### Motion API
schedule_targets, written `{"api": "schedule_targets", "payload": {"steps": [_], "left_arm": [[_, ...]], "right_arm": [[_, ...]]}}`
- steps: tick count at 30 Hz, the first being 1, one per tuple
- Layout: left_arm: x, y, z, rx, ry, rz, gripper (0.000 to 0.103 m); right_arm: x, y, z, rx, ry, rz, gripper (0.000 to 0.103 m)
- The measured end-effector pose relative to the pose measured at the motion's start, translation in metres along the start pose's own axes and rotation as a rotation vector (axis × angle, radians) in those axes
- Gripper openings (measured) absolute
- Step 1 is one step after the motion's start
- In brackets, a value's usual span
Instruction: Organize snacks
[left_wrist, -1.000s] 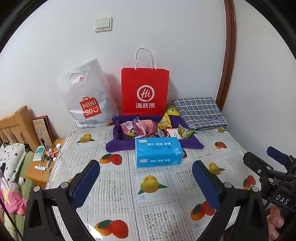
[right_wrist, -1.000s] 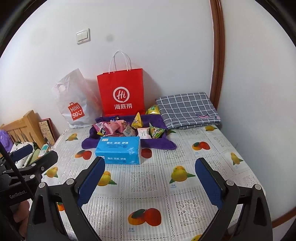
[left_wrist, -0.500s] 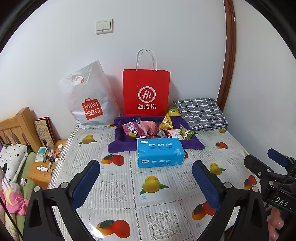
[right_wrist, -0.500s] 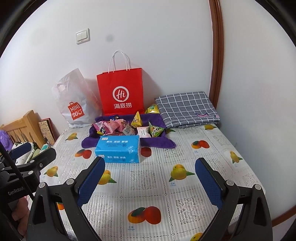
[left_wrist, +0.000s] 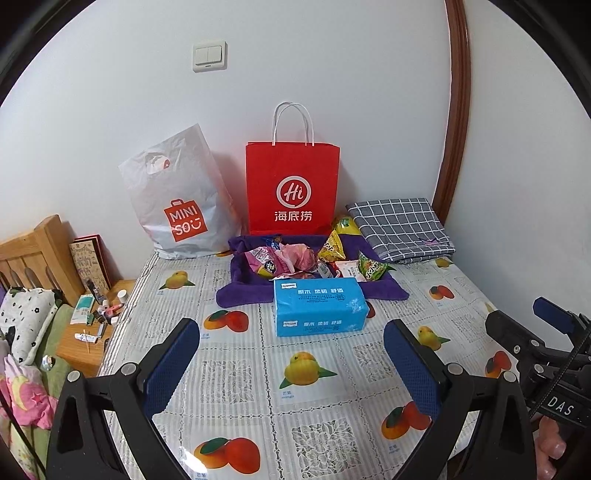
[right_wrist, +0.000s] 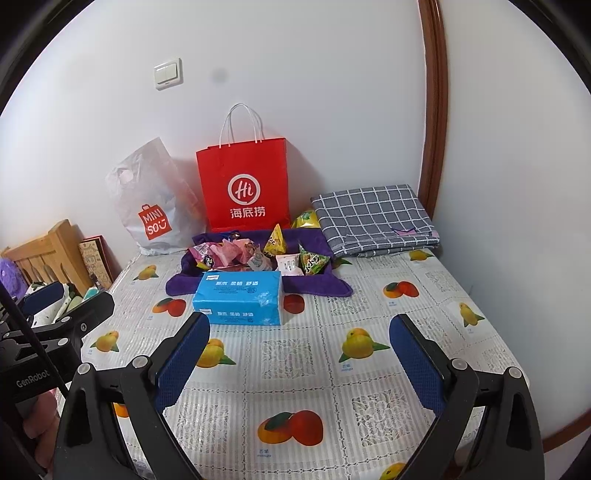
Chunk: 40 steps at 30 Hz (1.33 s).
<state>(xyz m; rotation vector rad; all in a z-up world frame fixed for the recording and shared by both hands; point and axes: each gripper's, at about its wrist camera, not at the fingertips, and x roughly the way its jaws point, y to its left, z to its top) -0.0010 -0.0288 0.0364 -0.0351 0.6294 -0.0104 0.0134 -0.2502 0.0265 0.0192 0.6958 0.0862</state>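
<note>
snacks (left_wrist: 295, 256) lie heaped on a purple cloth (left_wrist: 240, 291) just behind the blue tissue pack (left_wrist: 319, 312). left gripper (left_wrist: 291, 363) and right gripper (right_wrist: 297, 356) hover before that pack, both spread apart, empty.

Both claws (left_wrist: 291, 343) (right_wrist: 299, 339) agape, empty.

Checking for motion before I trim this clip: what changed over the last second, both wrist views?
Only slight camera drift: the left gripper shifted a little, so the scene sits slightly lower and further right in its view; the right gripper barely moved. Both are open and empty, nothing grasped or released. The blue tissue pack, snack packets on the purple cloth, and red paper bag stayed put.
</note>
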Motion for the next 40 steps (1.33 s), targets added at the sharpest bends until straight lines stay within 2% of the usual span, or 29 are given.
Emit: {"api": "schedule_targets", "payload": {"steps": [40], "left_arm": [[0.0006, 0.0003, -0.0035, -0.011, 0.001, -0.003, 0.101]], "right_arm": [[-0.0031, 0.0036, -0.0029, -0.011, -0.004, 0.003, 0.097]]}}
